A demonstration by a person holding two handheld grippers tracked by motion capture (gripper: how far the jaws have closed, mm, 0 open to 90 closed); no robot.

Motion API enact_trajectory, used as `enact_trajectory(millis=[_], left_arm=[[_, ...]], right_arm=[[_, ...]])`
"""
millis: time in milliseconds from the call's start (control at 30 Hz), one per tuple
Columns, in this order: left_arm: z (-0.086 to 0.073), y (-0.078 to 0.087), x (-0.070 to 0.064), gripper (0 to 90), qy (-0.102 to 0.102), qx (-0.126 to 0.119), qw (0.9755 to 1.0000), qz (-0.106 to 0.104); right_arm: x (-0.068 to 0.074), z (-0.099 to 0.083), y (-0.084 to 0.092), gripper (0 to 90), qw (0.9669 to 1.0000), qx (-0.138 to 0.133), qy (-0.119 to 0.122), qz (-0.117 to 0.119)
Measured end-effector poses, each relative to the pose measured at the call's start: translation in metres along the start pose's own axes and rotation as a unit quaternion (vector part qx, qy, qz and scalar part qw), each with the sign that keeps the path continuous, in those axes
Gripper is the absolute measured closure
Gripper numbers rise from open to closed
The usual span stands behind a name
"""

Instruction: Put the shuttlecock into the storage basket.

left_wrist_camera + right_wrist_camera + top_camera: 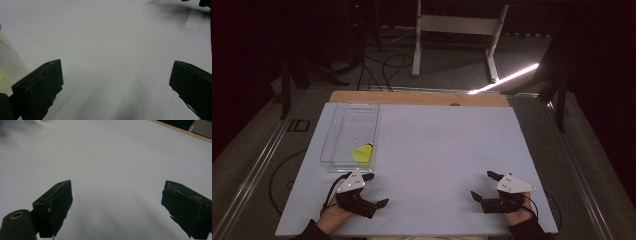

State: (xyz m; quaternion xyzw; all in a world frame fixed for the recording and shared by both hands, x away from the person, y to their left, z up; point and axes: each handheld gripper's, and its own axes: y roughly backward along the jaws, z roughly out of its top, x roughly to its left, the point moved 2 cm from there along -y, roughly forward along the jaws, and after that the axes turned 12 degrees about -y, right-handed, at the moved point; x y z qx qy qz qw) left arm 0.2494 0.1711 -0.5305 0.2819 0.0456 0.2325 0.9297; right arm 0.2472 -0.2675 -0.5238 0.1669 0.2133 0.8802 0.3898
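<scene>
A clear plastic box (349, 135) lies on the white board at the left, with a yellow shuttlecock (362, 153) inside near its front end. My left gripper (376, 189) rests just in front of the box, open, its jaws wide apart with nothing between them. In the left gripper view the left gripper (116, 82) looks over bare white board, the box wall (10, 65) at the left edge. My right gripper (482, 185) sits open near the front right of the board, empty. The right gripper (117, 205) faces bare board in its own view.
The white board (437, 150) covers a wooden table (412, 97). Beyond the table are floor cables (387, 65), a white desk frame (457, 30) and a bright light strip (504, 79). Dark stands flank both sides.
</scene>
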Motion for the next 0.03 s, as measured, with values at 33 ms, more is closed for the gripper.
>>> enact_trajectory(millis=[33], left_arm=[[-0.0001,-0.0005,-0.0005,0.0,-0.002,0.001,1.0000,0.001]], right_arm=[[-0.0001,0.0000,0.0000,9.9,1.0000,0.000,0.000,0.000]])
